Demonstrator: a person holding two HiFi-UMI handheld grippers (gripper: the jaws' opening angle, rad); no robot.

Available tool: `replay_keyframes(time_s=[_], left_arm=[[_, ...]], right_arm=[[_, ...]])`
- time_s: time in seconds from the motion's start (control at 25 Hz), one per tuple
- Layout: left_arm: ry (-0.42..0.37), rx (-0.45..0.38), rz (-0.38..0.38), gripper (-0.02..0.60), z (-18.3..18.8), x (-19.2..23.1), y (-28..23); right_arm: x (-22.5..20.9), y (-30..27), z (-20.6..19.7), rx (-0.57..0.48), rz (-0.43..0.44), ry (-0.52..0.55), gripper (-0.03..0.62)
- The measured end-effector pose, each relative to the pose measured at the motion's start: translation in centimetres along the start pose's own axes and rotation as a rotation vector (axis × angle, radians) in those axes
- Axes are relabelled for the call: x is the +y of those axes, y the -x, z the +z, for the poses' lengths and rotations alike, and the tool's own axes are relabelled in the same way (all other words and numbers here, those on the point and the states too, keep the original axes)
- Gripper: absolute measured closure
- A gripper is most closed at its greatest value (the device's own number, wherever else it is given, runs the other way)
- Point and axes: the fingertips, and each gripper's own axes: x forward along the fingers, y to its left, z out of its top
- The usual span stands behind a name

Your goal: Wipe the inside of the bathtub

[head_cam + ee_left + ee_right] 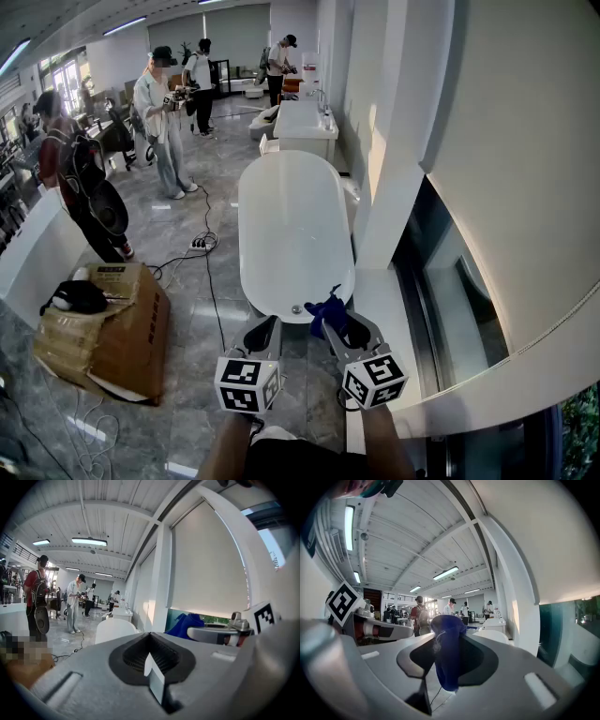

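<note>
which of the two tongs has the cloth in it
The right tongs, shut on a blue cloth; the left tongs beside them hold nothing.

The right gripper (449, 629) has its two grey plastic fingers (511, 667), lined with black pads (478, 656), closed on a dark blue cloth (446, 660). The cloth bunches into a rounded knot above the fingertips and hangs in one long fold down between the pads. Left of the fingers sits the left gripper (391, 630), its grey body seen side-on, with its black-and-white marker cube (342, 604) above it. Just beyond the fingertips and slightly right shows the rounded end of a white oval bathtub (492, 635), with a white counter (496, 623) behind it. Farther ahead several people stand, one in a red shirt with a dark backpack (419, 617). Right of the fingers rise a white pillar (520, 620) and a pale roller blind (553, 541).
</note>
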Motion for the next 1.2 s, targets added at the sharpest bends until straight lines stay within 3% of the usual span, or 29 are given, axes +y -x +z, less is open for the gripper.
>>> replay_keyframes(time_s=[0.48,0.72,0.92,1.2], left_arm=[[-0.010,-0.019,0.031,0.578,0.6,0.8,0.6],[-0.007,-0.022,0.010,0.578,0.6,1.7,-1.1],[0.012,-0.024,-0.016,0.578,0.3,3.2,-4.1],[0.049,-0.023,-0.039,0.578,0.8,8.5,-10.6]], right_arm=[[-0.7,-0.6,-0.9,-0.034,0.014,-0.020,0.467],[-1.7,-1.7,-1.1,-0.026,-0.007,-0.010,0.467],[-3.6,-4.1,-1.4,-0.015,-0.031,0.003,0.467],[-7.1,-10.6,-1.7,0.003,-0.078,0.012,0.467]])
